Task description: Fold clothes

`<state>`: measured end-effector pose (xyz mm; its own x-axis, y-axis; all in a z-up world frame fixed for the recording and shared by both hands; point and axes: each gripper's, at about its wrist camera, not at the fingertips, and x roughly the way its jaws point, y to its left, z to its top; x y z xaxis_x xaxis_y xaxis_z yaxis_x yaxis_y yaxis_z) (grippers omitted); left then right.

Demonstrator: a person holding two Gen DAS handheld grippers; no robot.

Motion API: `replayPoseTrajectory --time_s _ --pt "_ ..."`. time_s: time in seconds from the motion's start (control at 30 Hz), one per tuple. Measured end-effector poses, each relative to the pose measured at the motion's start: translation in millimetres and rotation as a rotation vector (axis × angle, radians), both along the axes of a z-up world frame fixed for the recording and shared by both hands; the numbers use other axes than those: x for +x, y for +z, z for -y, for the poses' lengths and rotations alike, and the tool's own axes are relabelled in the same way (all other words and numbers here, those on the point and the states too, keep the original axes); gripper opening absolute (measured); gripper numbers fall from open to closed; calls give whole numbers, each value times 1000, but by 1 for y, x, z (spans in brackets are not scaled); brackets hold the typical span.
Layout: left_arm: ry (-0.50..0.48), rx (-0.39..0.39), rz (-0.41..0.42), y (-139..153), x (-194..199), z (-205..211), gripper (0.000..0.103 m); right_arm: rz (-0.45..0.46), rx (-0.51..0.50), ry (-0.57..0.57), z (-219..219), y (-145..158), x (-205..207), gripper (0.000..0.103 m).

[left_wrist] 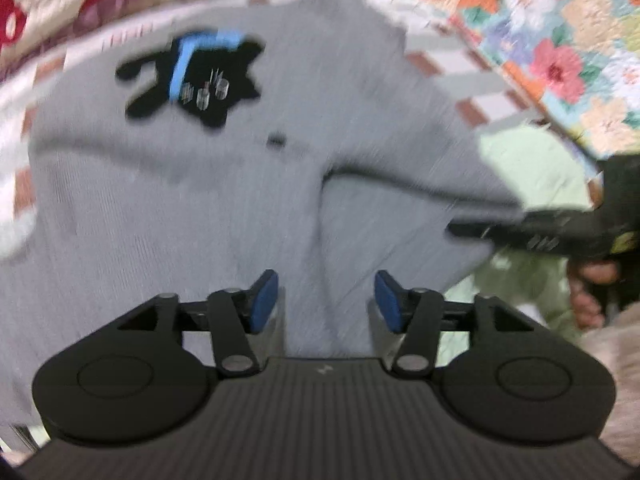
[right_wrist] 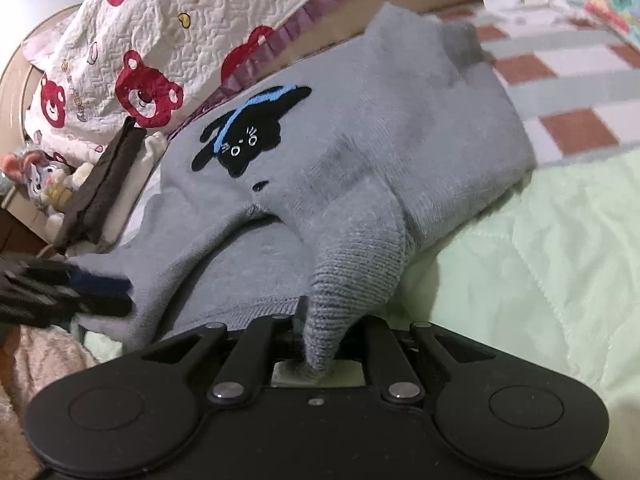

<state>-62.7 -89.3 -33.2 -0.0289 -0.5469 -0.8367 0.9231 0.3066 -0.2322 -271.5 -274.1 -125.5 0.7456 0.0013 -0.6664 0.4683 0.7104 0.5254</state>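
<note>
A grey sweater [left_wrist: 224, 184] with a black cat patch [left_wrist: 192, 80] lies on the bed; it also shows in the right wrist view [right_wrist: 360, 152]. My left gripper [left_wrist: 326, 300] is open, its blue pads [left_wrist: 264, 300] just above the sweater's near part. My right gripper [right_wrist: 320, 344] is shut on the sweater's ribbed cuff [right_wrist: 352, 264] and holds the sleeve pulled over the body. The right gripper also shows in the left wrist view [left_wrist: 460, 229], at the sweater's right edge. The left gripper shows blurred in the right wrist view [right_wrist: 100, 292] at the sweater's left edge.
A pale green quilt [right_wrist: 520, 280] lies under and right of the sweater. A checked bedsheet [right_wrist: 560, 80] lies beyond. A bear-print pillow [right_wrist: 160, 40] and a floral quilt [left_wrist: 540, 40] stand at the back. Soft toys [right_wrist: 40, 184] sit far left.
</note>
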Motion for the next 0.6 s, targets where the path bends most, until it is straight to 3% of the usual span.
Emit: replayPoseTrajectory --time_s 0.1,0.17,0.27,0.33,0.4,0.47,0.6 --pt "17 -35 30 13 5 15 63 -20 38 31 -1 -6 -4 24" --pt "37 -15 47 12 12 30 64 -30 135 76 6 -8 -10 36" --pt "43 9 78 5 15 62 64 0 224 93 29 4 -28 37" --pt "33 -12 52 2 16 86 64 42 230 65 53 18 -40 41" --pt "29 -34 16 -3 15 112 64 106 238 -18 86 32 -50 52" --pt "44 -53 -14 -11 17 141 64 155 279 -86 124 31 -49 57" --pt "92 -52 -1 -27 15 188 63 84 336 -215 174 2 -31 58"
